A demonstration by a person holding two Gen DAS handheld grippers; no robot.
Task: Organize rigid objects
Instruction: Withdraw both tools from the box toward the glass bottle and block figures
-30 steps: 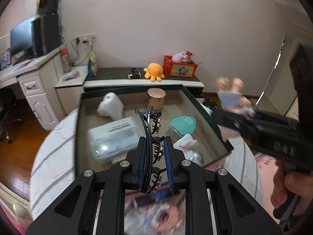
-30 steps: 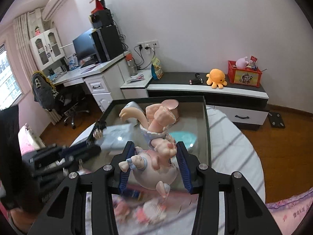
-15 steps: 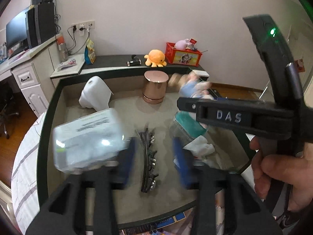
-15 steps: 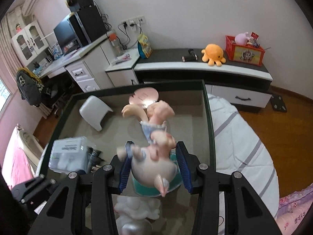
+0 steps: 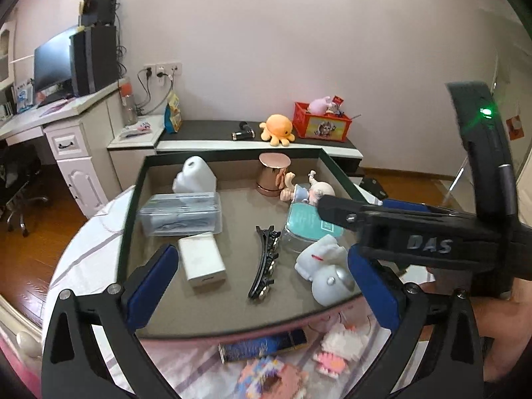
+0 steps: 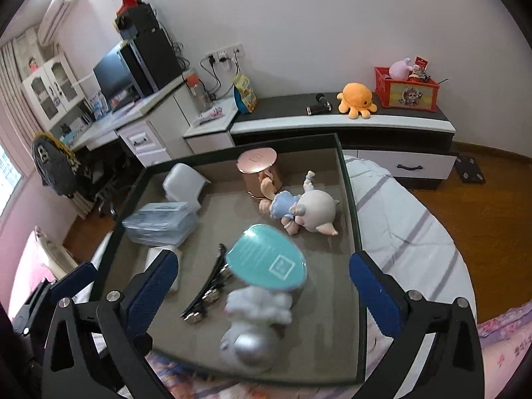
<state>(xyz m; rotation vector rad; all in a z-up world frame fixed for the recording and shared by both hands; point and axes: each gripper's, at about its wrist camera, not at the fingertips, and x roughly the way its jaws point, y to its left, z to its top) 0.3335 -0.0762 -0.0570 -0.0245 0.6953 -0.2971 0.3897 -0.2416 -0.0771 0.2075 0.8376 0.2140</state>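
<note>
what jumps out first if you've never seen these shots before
The dark-rimmed tray on the bed fills the middle, crowded with small things. A pale doll lies on its side against a rose-gold canister at the far end, and a black hair clip lies mid-tray. Both tongs, left and right, have just been opening and stand wide, holding nothing.

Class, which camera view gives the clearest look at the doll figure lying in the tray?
The right wrist view: the doll figure lies fully exposed beside the copper cup. In the left wrist view the right gripper hides part of it.
</note>
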